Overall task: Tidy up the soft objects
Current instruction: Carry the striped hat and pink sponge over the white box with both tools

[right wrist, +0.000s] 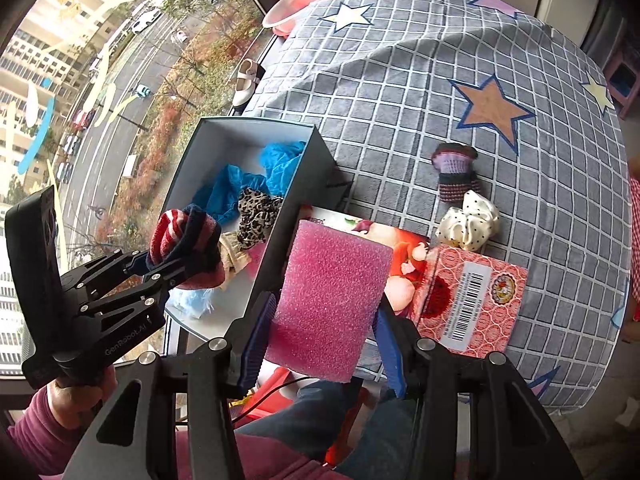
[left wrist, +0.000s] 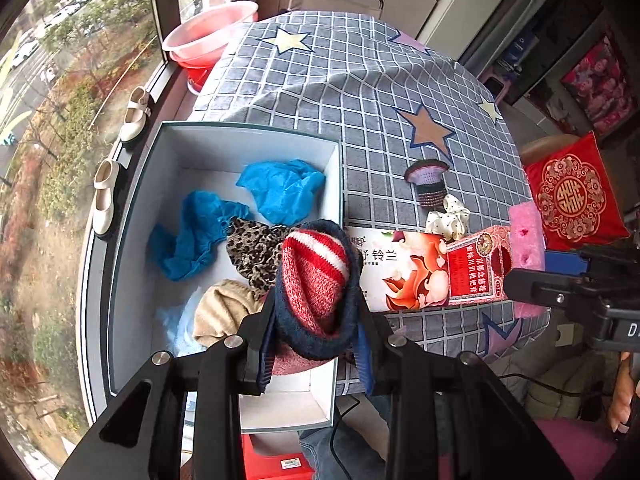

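Note:
My left gripper [left wrist: 316,320] is shut on a red, white and navy knit sock [left wrist: 320,280] and holds it over the near right corner of the open grey box [left wrist: 160,168]; both also show in the right wrist view, gripper [right wrist: 176,264] and sock [right wrist: 188,240]. The box [right wrist: 304,172] holds blue plastic covers [left wrist: 280,190], a leopard-print cloth [left wrist: 256,252] and a beige cloth [left wrist: 224,312]. My right gripper [right wrist: 320,336] is shut on a pink foam block [right wrist: 328,300], held above the table's near edge right of the box. A purple striped sock [right wrist: 456,172] and a white dotted scrunchie [right wrist: 468,220] lie on the tablecloth.
A flat picture package [left wrist: 396,268] and a red patterned carton [right wrist: 472,308] lie on the checked star tablecloth [right wrist: 400,80] near its front edge. Pink basins [left wrist: 208,36] and white shoes [left wrist: 136,116] stand on the window ledge at left. A red cushion [left wrist: 572,196] is at right.

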Demonstrator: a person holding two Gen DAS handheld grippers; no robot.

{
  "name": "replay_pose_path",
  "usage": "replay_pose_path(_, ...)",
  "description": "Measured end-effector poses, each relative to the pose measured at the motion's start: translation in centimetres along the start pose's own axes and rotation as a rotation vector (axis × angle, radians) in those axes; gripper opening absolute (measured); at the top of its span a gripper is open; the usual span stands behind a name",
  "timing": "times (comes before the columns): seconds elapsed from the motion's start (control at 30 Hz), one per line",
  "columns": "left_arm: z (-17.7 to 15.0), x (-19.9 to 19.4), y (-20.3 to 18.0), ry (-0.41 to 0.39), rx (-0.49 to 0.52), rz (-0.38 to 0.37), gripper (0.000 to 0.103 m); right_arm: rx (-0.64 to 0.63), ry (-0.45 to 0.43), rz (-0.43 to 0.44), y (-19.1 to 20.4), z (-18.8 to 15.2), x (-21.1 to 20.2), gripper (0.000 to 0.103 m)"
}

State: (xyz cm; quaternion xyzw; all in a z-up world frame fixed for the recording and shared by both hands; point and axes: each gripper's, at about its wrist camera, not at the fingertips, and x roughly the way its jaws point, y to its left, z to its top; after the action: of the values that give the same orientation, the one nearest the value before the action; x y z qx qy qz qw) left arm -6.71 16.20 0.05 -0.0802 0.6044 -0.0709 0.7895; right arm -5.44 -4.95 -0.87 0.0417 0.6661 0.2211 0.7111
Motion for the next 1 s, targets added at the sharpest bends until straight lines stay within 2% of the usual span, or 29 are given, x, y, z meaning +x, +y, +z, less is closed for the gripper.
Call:
replay_pose_path(0.47,-1.5,0.0,3.6,0.004,-0.094,0.012,0.036,-0.108,0.043,-0.015,4.2,1.2,1.7,0.050)
replay_pose_path(1.0,-2.2,0.3,5.4,0.014,-0.131,0.010,0.036,-0.207,0.072,-0.023,8.1,2.5,3.1,0.050)
